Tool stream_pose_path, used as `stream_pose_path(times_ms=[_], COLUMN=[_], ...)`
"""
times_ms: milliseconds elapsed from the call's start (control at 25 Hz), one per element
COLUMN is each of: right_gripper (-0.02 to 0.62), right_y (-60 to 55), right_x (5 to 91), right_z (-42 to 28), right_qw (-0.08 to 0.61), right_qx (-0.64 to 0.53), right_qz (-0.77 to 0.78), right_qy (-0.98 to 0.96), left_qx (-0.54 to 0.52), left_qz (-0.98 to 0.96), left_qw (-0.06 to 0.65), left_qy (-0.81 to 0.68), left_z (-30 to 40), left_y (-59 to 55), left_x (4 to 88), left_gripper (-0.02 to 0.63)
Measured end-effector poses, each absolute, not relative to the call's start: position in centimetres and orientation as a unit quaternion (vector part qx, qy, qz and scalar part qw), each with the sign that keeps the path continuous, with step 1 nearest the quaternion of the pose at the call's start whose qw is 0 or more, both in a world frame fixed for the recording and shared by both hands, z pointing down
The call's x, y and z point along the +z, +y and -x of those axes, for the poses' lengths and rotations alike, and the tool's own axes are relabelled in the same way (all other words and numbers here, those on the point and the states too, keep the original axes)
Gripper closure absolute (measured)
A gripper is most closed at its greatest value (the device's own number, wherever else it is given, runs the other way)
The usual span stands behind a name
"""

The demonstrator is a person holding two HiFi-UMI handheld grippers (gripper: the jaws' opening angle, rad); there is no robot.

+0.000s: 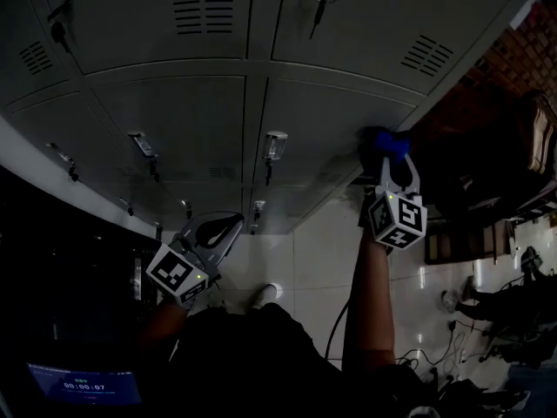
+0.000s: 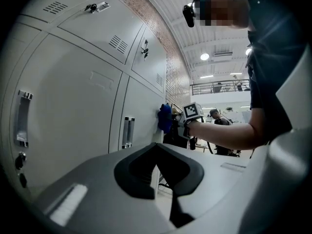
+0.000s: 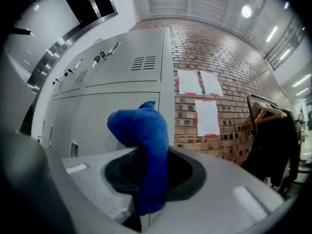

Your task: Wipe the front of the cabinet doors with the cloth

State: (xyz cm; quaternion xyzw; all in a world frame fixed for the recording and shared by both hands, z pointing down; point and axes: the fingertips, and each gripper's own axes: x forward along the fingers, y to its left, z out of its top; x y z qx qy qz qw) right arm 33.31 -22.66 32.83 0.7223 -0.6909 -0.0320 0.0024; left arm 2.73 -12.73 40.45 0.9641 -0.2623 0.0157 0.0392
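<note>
A bank of grey metal cabinet doors [image 1: 174, 120] fills the upper half of the head view. My right gripper [image 1: 392, 165] is shut on a blue cloth [image 1: 385, 144] and holds it against the front of the right-most door, near the cabinet's right edge. The right gripper view shows the cloth [image 3: 144, 135] bunched up and clamped between the jaws, with the door [image 3: 117, 106] right behind it. My left gripper [image 1: 222, 230] hangs lower and to the left, shut and holding nothing, a little way off the doors. From the left gripper view the cloth [image 2: 165, 118] touches the door face.
Handles [image 1: 273, 146] and keys stick out from the door fronts. A brick wall [image 3: 219, 72] with taped papers stands right of the cabinet, and a dark coat on a rack [image 3: 273, 140] beyond it. Pale floor tiles [image 1: 305, 259] lie below. A small screen [image 1: 83, 383] glows at lower left.
</note>
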Motion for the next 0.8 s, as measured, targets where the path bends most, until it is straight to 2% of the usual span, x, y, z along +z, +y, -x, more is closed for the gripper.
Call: stream_pose_path(times_ms=[160,320,800], right_gripper=[0.511,0.511,0.511], right_y=[-22.0,-20.7,-21.8], right_x=[32.5,31.8,35.5], right_z=[-34.8,-32.2,-10.6], right_qw=[-0.006,-0.014,0.013], right_qx=[-0.034,-0.042,-0.023], right_qz=[-0.737,-0.725,-0.569], right_qy=[-0.675,-0.687,-0.822], left_qx=[0.016,0.015,0.009], left_qz=[-0.965,-0.965,-0.961], left_qw=[0.038,0.036,0.032], left_qy=[-0.259,-0.261,-0.273], left_z=[-3.0,-2.3,1.9], left_y=[-12.7,-12.6,-12.8], left_x=[40.4,40.0,39.7], left_gripper=[0.606,0.606,0.606])
